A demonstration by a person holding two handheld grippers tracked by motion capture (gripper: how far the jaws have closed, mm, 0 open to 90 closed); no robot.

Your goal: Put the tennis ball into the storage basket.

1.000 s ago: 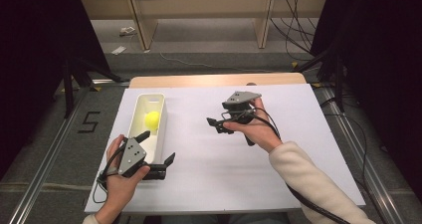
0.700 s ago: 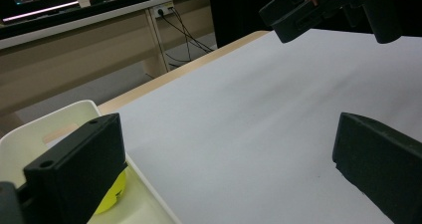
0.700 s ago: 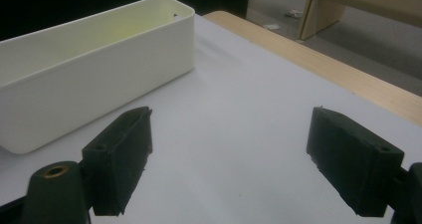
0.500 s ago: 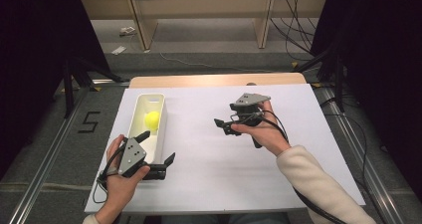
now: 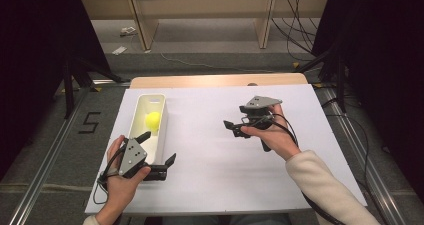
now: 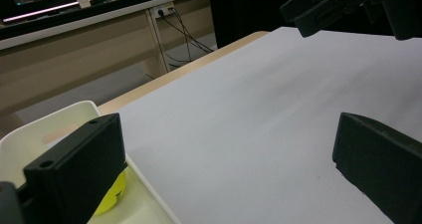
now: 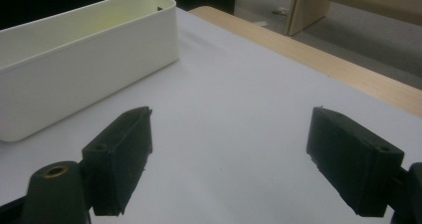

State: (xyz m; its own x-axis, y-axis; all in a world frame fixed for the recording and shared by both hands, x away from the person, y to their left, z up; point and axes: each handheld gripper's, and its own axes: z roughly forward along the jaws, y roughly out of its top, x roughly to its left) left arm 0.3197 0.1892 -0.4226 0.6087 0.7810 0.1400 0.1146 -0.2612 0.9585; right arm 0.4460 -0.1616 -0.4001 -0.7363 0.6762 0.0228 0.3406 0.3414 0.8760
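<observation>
Right now I have plenty of bare white sheet [image 5: 220, 170] between my two tools, and nothing lies between either pair of jaws.

My left gripper [image 5: 157, 157] sits at the near end of the white tray [image 5: 161, 135], its jaws spread wide so that one stands over the tray's inside and the other out over the sheet, with the tray's long wall passing between them. The yellow ball [image 5: 153, 120] lies inside the tray just beyond that inner jaw; in the left gripper view it peeks out yellow-green [image 6: 113, 199] beside the jaw block. The hand grips from behind, wrist low near the table's near edge.

My right gripper [image 5: 236, 128] is held off to the side, jaws wide and pointing toward the tray, well apart from it. In its own view the tray's smooth, rounded plastic wall [image 7: 84, 79] is ahead of its left jaw, and the wooden table edge [image 7: 348, 74] runs beyond its right jaw.
</observation>
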